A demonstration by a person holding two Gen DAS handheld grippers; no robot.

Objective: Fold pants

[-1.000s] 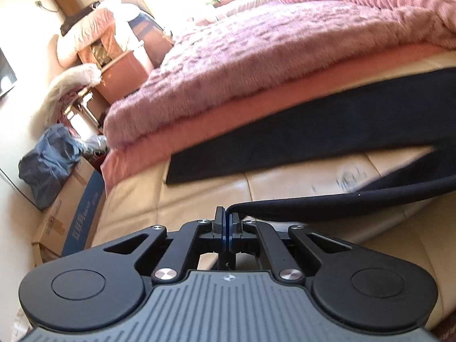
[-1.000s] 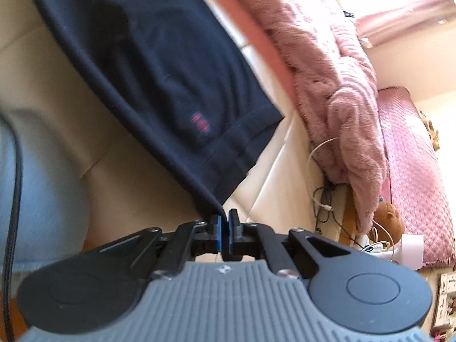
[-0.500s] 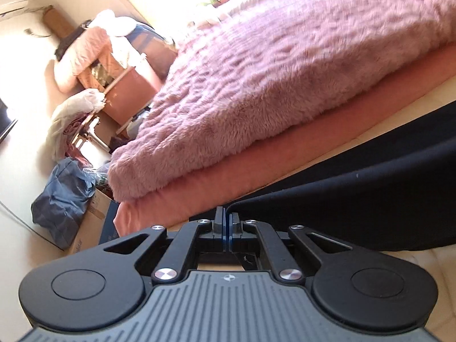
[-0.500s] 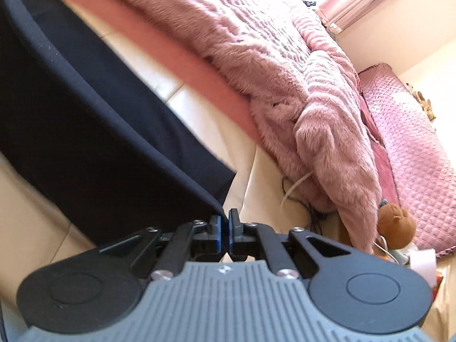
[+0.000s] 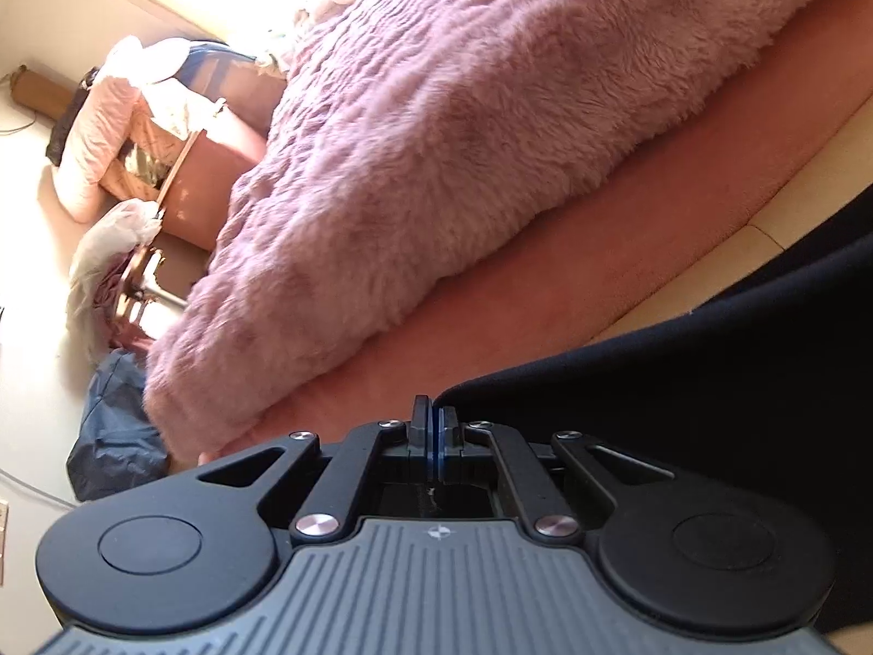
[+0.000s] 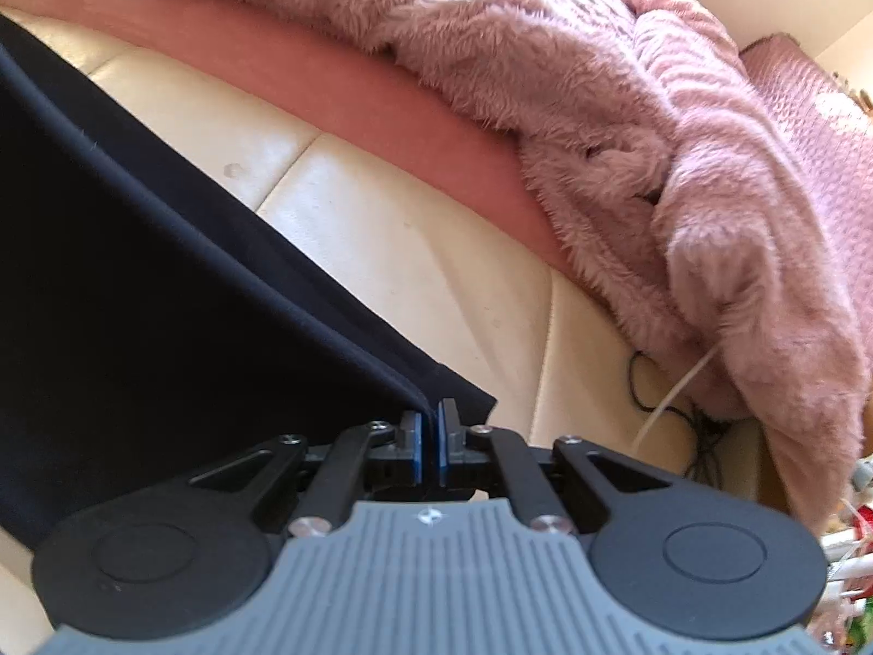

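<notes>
Pants of dark navy knit cloth (image 6: 163,295) hang between the two grippers and drape over the cream leather bed edge (image 6: 414,251), with a lower layer of the same cloth lying flat beneath the lifted fold. Nearest in the left wrist view, the left gripper (image 5: 435,415) has its blue pads pressed together on a corner of the cloth, which runs off to the right as a taut dark edge (image 5: 682,382). In the right wrist view the right gripper (image 6: 429,420) is likewise pinched tight on a doubled hem edge, where two seam lines meet at the pads.

My judgement is that the cloth is light, soft and limp: it will sag in the middle if the two corners drift together, and it may slide a little on the smooth leather. Corner and hem grips such as these suit it best, since the stitched edge is thicker and less likely to slip from the pads. Keeping the span stretched should lay the fold down flat.

Just beyond the pants lies a salmon pink sheet (image 5: 573,278), and above it a fluffy mauve blanket (image 5: 464,125). Farther off, at the bed's side, cables (image 6: 671,409) trail on the right, and a dark blue bundle (image 5: 117,436) sits on the floor to the left.
</notes>
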